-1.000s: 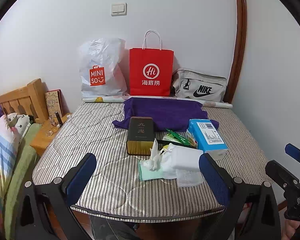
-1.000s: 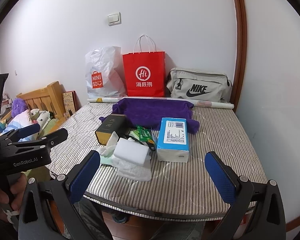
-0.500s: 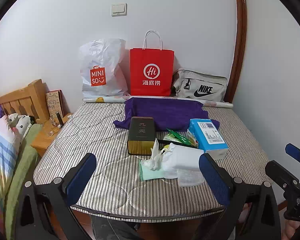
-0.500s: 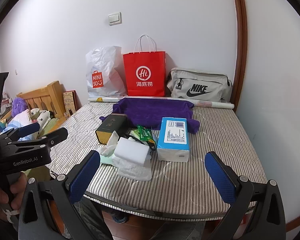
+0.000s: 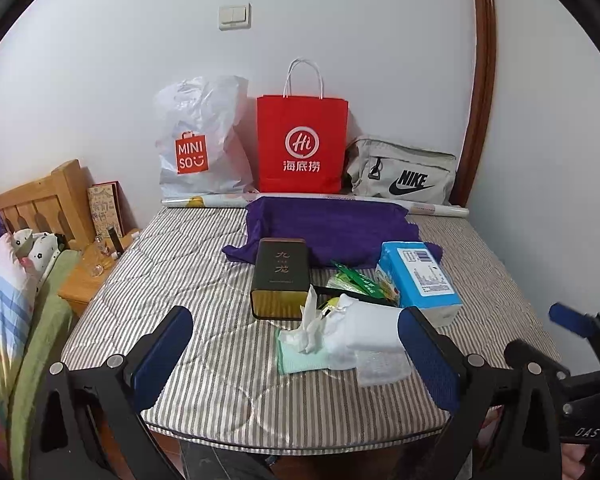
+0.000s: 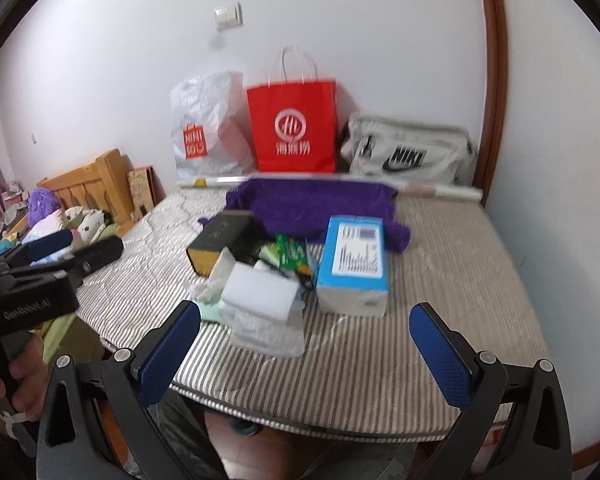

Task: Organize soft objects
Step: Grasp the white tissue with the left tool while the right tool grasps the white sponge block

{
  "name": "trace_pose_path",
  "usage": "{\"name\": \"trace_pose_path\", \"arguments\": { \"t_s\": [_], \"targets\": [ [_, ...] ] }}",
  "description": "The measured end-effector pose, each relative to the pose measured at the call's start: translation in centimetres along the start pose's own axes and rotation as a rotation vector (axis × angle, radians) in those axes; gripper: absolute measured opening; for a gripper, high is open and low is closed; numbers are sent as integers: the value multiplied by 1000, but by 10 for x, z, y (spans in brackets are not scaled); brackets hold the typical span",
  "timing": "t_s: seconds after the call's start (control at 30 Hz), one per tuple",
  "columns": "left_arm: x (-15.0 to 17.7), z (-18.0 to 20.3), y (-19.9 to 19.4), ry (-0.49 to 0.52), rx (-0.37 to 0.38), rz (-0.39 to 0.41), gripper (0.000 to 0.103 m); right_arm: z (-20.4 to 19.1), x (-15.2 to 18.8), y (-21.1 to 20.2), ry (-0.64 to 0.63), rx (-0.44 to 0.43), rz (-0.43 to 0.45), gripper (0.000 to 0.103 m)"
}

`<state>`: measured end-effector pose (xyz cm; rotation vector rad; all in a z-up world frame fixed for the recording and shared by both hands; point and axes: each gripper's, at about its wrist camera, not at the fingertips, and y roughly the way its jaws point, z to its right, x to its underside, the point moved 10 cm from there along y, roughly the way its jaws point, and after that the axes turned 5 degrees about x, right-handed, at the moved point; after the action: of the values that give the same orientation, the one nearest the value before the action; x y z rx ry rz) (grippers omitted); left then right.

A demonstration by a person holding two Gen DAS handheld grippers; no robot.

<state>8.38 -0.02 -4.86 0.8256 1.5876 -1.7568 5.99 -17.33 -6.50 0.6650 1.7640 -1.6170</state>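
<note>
On the striped mattress (image 5: 188, 280) lies a pile: a purple towel (image 5: 332, 228) at the back, a folded white cloth (image 5: 364, 332), a pale green cloth (image 5: 300, 356) and a crumpled tissue (image 5: 310, 320) at the front. A dark tin (image 5: 280, 276), a green packet (image 5: 356, 280) and a blue tissue pack (image 5: 420, 280) sit among them. My left gripper (image 5: 294, 336) hangs open over the near edge, short of the pile. In the blurred right wrist view my right gripper (image 6: 305, 332) is open too, short of the white cloth (image 6: 260, 292) and the blue pack (image 6: 354, 260).
A white Miniso bag (image 5: 200, 140), a red paper bag (image 5: 302, 144) and a grey Nike bag (image 5: 404, 172) lean on the back wall behind a paper roll (image 5: 204, 201). To the left are a wooden headboard (image 5: 40, 200), a nightstand (image 5: 88, 276) and bedding (image 5: 4, 300). A wall bounds the right side.
The right gripper has moved forward toward the pile, and its view is now motion-blurred. The left gripper has barely shifted. Both stay open.
</note>
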Motion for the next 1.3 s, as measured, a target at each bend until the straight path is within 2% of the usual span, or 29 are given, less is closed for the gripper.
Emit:
{"name": "trace_pose_path", "arguments": {
  "t_s": [0.2, 0.33, 0.6, 0.77, 1.03, 1.23, 1.27, 1.3],
  "targets": [
    [15, -12, 40, -11, -7, -73, 103, 2, 10, 30, 13, -31, -8, 103],
    [32, -25, 67, -33, -17, -129, 103, -5, 10, 46, 6, -89, -2, 103],
    [61, -59, 107, -87, -33, -207, 103, -34, 24, 100, 30, -180, -117, 103],
    [71, -70, 123, -99, -13, -223, 103, -46, 28, 130, 72, -187, -179, 103],
    [84, -77, 140, -112, 37, -251, 103, -56, 27, 152, 155, -215, -240, 103],
    [84, -68, 140, -83, 119, -228, 103, -69, 26, 167, 144, -184, -267, 103],
    [84, -66, 140, -79, 131, -227, 103, -69, 26, 168, 145, -180, -255, 98],
    [83, -64, 140, -73, 142, -221, 103, -68, 25, 169, 142, -180, -249, 88]
  ]
}}
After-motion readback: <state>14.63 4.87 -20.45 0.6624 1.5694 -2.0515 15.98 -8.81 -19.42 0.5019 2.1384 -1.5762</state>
